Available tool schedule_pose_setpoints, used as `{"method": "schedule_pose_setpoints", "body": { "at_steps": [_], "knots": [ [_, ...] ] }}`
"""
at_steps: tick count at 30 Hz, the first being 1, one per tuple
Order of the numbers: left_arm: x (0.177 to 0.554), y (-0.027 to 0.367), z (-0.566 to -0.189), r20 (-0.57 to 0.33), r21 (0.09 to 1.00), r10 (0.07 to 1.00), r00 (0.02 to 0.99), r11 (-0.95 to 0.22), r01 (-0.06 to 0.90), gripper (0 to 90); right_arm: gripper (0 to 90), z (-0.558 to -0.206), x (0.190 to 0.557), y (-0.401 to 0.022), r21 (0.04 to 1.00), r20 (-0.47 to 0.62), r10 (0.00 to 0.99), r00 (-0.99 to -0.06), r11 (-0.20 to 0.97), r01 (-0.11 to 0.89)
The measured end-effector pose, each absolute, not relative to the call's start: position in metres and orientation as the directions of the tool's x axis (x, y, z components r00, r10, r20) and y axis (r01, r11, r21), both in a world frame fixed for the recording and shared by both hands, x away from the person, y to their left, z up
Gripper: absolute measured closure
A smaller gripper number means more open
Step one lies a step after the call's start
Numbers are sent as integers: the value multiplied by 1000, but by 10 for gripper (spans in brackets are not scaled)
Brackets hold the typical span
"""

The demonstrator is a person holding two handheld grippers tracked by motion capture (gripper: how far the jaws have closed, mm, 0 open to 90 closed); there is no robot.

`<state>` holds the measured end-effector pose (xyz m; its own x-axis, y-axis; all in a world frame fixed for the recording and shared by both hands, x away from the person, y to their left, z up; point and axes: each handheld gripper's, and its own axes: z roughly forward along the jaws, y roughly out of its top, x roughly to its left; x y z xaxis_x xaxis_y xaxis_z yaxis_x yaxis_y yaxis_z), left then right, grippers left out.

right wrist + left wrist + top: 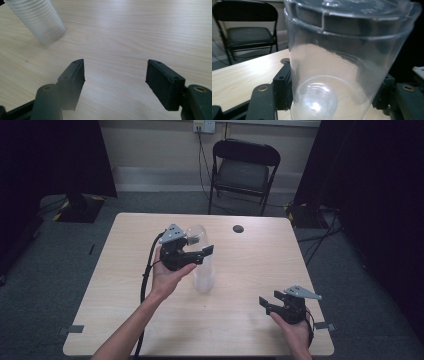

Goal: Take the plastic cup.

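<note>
Gripping the stack of clear plastic cups point(202, 262) near its upper part, our left gripper point(200, 251) has its jaws clamped on both sides. The stack stands upright on the light wooden table point(240, 320). Our right gripper point(267, 303) rests well apart, jaws spread, nothing between. A black folding chair point(243, 170) stands beyond the table.

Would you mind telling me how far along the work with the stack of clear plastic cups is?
Done: the left claw has closed on the top cup of the ribbed cup stack, one pad on each side. In hand: that grip near the stack's upper end, the stack standing on the table. Left: likely separating the cup; the right claw waits open over bare wood.
</note>
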<state>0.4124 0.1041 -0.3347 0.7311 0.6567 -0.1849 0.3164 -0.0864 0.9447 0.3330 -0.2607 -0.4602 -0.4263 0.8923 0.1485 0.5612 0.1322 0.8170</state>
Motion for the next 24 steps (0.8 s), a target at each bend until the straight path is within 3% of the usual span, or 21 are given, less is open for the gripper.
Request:
{"method": "schedule_pose_setpoints", "body": {
  "at_steps": [7, 9, 18, 24],
  "knots": [
    [405, 112, -334, -146, 946, 619, 772, -142, 293, 371, 320, -460, 333, -260, 820, 140, 894, -426, 136, 556],
    [399, 116, -336, -95, 944, 642, 761, -185, 274, 370, 321, -460, 333, -259, 817, 141, 894, -426, 138, 560],
    [389, 125, -336, -73, 940, 658, 749, -206, 272, 375, 323, -459, 332, -256, 819, 141, 889, -435, 142, 557],
    [384, 134, -340, -140, 920, 709, 691, -165, 356, 385, 327, -459, 331, -253, 818, 142, 882, -449, 151, 556]
  ]
}}
